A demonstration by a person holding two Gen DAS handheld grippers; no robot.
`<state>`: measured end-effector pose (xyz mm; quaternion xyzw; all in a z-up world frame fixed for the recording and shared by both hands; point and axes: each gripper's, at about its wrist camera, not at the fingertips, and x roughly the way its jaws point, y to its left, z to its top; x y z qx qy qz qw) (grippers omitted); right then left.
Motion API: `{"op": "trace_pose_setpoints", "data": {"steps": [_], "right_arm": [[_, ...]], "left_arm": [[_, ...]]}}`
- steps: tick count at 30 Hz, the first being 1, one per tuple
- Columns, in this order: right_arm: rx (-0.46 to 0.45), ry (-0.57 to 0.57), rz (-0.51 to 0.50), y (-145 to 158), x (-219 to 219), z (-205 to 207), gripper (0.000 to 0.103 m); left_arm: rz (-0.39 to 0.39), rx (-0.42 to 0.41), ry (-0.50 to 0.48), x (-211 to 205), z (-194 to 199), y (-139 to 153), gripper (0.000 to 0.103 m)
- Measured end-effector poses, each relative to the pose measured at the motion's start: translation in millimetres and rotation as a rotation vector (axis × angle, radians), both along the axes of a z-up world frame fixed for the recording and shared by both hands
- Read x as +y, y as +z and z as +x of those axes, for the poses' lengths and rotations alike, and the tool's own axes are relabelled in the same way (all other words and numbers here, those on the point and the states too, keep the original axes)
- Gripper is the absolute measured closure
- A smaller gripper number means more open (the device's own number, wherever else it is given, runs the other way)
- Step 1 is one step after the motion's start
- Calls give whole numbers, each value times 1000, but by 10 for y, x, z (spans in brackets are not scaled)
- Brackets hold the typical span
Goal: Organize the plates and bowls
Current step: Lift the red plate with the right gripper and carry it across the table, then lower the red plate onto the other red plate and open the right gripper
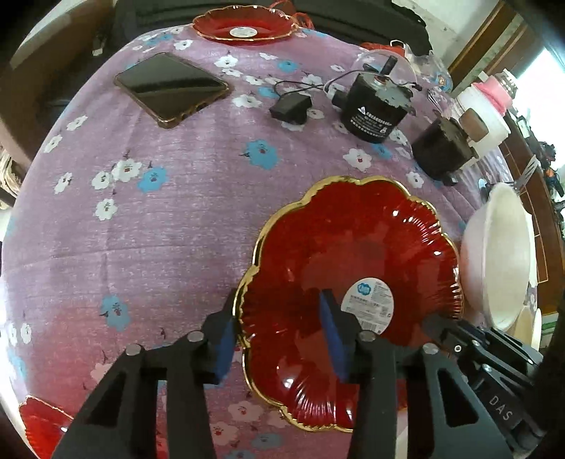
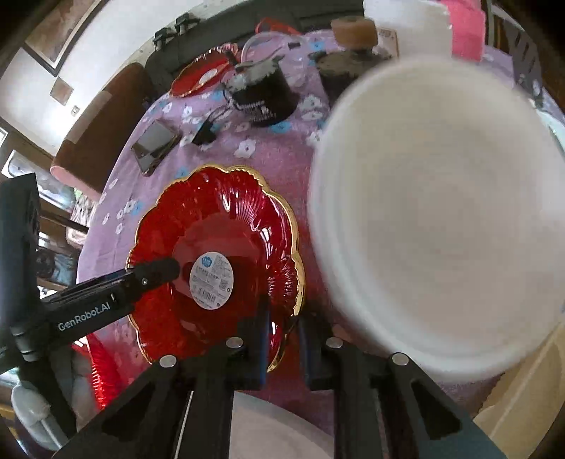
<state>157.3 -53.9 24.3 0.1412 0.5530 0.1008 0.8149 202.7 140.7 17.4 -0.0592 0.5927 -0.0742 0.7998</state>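
Observation:
A red scalloped plate with a gold rim lies on the purple flowered cloth; it also shows in the right wrist view. My left gripper is open and straddles the plate's left rim, one finger inside, one outside. My right gripper stands at the plate's right edge with a narrow gap between its fingers. A white bowl is blurred and tilted just above the right finger; I cannot tell whether it is gripped. The bowl shows in the left wrist view at the right.
A second red plate sits at the table's far edge and a third at the near left. A phone, a small black adapter, two black motors and white and pink containers lie beyond.

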Motion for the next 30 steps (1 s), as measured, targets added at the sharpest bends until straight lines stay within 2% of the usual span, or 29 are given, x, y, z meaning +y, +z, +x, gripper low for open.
{"op": "trace_pose_setpoints", "data": {"steps": [3, 5, 12, 19, 25, 30], "right_arm": [[-37, -4, 9, 81, -21, -29, 89], [-63, -1, 33, 196, -19, -32, 91], [-151, 36, 17, 599, 172, -145, 91], [-205, 101, 39, 931, 469, -494, 91], [-215, 195, 59, 988, 958, -848, 91], [-181, 267, 79, 845, 1373, -1119, 91]], "left_arm": [[-46, -7, 33, 136, -20, 48, 77], [-65, -22, 47, 225, -42, 132, 77], [-64, -120, 92, 376, -239, 549, 77], [-92, -186, 161, 775, -770, 935, 77], [-100, -226, 256, 1223, -1354, 1057, 77], [-71, -221, 335, 1598, -1838, 935, 76]]}}
